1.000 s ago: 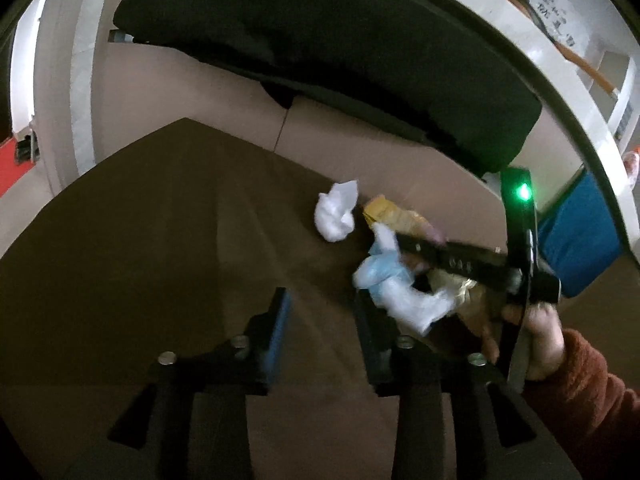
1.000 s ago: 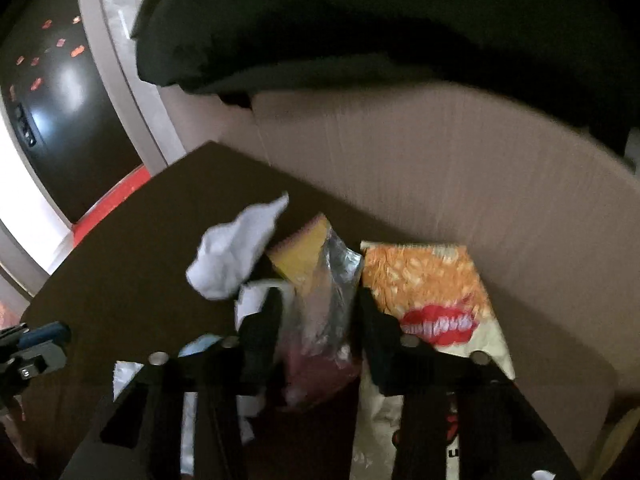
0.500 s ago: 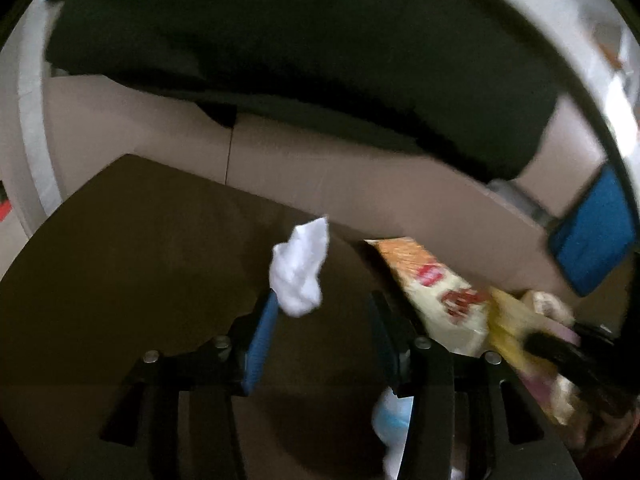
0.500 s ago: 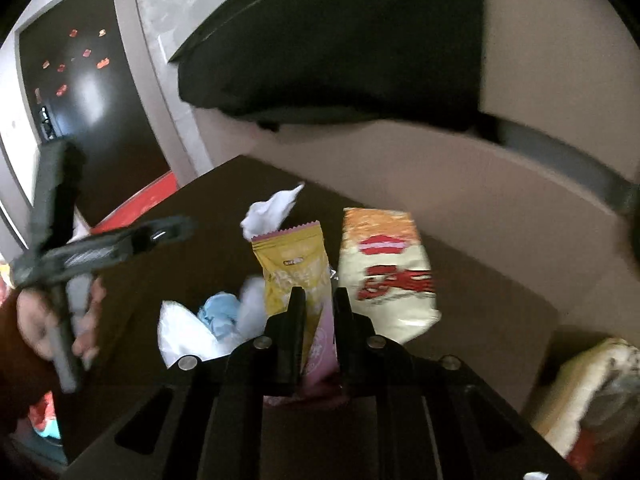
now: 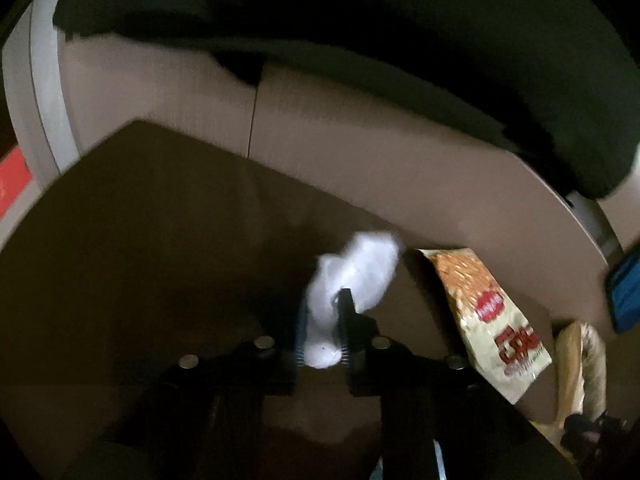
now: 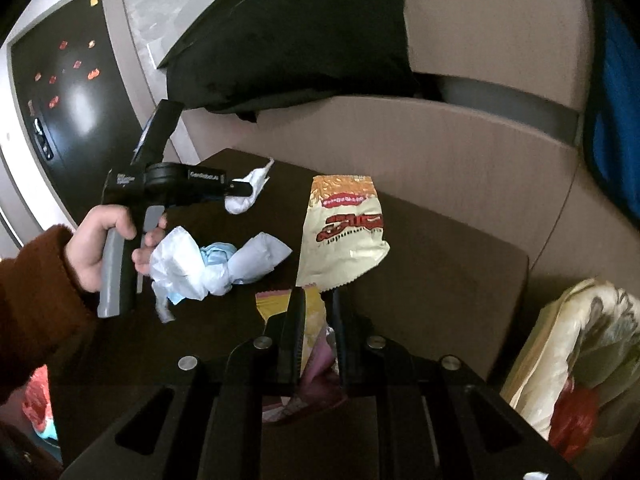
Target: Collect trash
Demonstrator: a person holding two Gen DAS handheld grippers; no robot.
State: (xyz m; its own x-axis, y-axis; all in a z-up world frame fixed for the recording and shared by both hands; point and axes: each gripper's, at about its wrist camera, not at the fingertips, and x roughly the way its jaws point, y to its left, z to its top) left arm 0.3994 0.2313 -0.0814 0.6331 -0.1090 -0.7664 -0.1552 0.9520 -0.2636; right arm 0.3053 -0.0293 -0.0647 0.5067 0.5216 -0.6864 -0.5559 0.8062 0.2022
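The left gripper (image 5: 322, 320) has just been closing its jaws, and they now pinch a crumpled white tissue (image 5: 352, 280). In the left wrist view the tissue's long axis runs along the fingers: its lower end sits deep between the jaws and its fuller upper end sticks out past the fingertips, leaning up and to the right. In the right wrist view the same tissue (image 6: 246, 192) shows at the tip of the left gripper (image 6: 240, 190), above the dark tabletop (image 6: 440, 264); a hand (image 6: 102, 246) in a rust-brown sleeve (image 6: 32, 300) grips the handle.

The right gripper (image 6: 314, 300) has its jaws pressed together on a yellow and pink wrapper (image 6: 312, 344). The wrapper's long axis lies along the fingers, its yellow serrated end pointing away from the camera and its pink end hanging down toward the gripper's body.

A cream and orange snack bag (image 6: 344, 232) lies flat on the tabletop just beyond the right gripper, its long axis pointing away with the orange end farthest. Left of it lies a wad of white and pale blue paper (image 6: 216, 264), stretched roughly left to right, near the hand. Whether the wad touches the fingers I cannot tell.
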